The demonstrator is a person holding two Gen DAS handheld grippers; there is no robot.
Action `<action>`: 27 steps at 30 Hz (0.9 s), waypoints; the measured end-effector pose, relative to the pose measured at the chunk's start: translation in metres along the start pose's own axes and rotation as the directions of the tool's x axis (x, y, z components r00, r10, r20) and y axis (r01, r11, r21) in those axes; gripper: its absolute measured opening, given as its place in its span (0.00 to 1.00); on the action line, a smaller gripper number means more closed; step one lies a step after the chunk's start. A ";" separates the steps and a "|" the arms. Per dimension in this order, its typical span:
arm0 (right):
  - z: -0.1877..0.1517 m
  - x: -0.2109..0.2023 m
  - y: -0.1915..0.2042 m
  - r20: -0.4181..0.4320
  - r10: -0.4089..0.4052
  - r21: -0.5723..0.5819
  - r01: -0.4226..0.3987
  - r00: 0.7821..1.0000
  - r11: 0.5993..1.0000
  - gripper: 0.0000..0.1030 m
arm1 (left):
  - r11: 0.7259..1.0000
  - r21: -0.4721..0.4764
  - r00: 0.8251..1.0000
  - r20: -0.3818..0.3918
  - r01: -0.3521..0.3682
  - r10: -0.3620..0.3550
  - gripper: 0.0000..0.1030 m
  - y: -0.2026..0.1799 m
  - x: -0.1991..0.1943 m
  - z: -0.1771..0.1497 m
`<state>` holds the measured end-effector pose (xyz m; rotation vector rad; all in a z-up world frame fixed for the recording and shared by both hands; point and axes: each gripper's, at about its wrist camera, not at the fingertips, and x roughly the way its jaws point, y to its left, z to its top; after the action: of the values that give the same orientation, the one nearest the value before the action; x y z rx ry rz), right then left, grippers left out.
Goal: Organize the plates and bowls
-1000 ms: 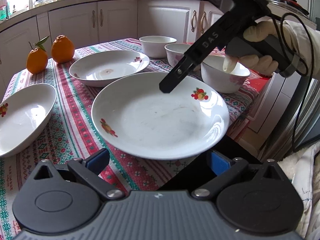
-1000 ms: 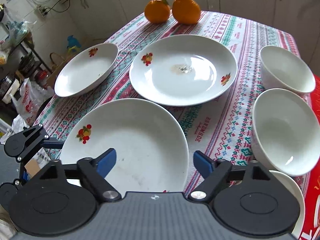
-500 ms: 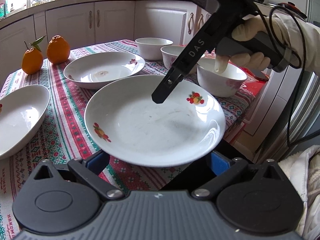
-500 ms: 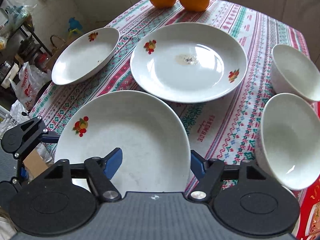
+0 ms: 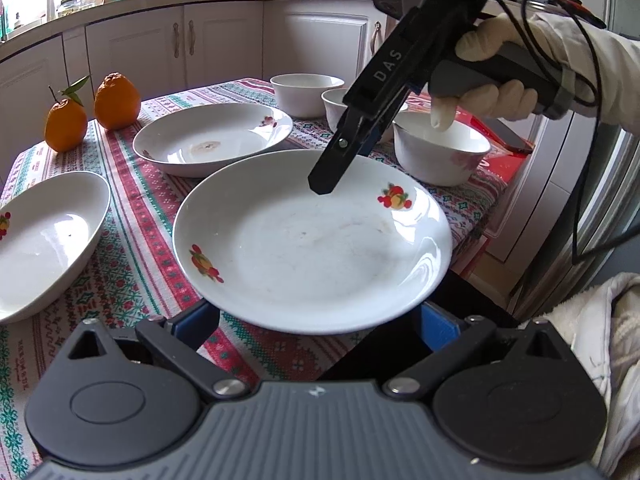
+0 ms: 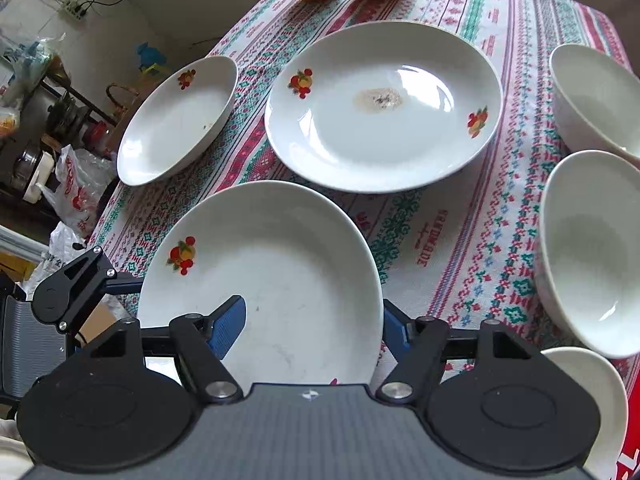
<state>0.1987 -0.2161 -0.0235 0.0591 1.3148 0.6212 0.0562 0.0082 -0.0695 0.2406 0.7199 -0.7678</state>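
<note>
White plate [image 5: 312, 248] sits between both spread claws, the right claw [image 6: 312, 322] and left claw [image 5: 320, 320]; bowls [image 5: 440, 152] beside.

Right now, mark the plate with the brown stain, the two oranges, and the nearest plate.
stained plate [image 6: 380, 128], right wrist view, on its bare white bottom below the stain.
oranges [image 5: 116, 101], left wrist view, middle of the right-hand fruit.
nearest plate [image 5: 312, 248], left wrist view, on its bare centre.
</note>
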 end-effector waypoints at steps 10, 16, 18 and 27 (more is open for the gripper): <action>0.013 0.014 -0.002 -0.048 0.015 -0.007 -0.015 0.999 1.000 0.72 | 1.000 -0.008 1.000 -0.002 0.016 -0.016 0.99 0.002 0.004 0.001; 0.014 0.014 -0.004 -0.044 0.031 -0.006 -0.031 0.999 0.999 0.71 | 1.000 -0.013 1.000 -0.004 0.024 -0.024 0.99 0.004 0.006 0.001; 0.013 0.012 -0.006 -0.036 0.043 0.001 -0.043 0.998 0.999 0.71 | 1.000 -0.014 1.000 -0.006 0.026 -0.026 0.99 0.004 0.006 0.001; 0.011 0.003 -0.007 -0.001 0.097 0.020 -0.097 0.995 0.995 0.72 | 1.000 -0.020 1.000 -0.014 0.022 -0.023 0.99 0.008 0.003 -0.001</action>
<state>0.2120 -0.2179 -0.0255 0.1395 1.3256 0.6912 0.0628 0.0127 -0.0725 0.2206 0.7442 -0.7808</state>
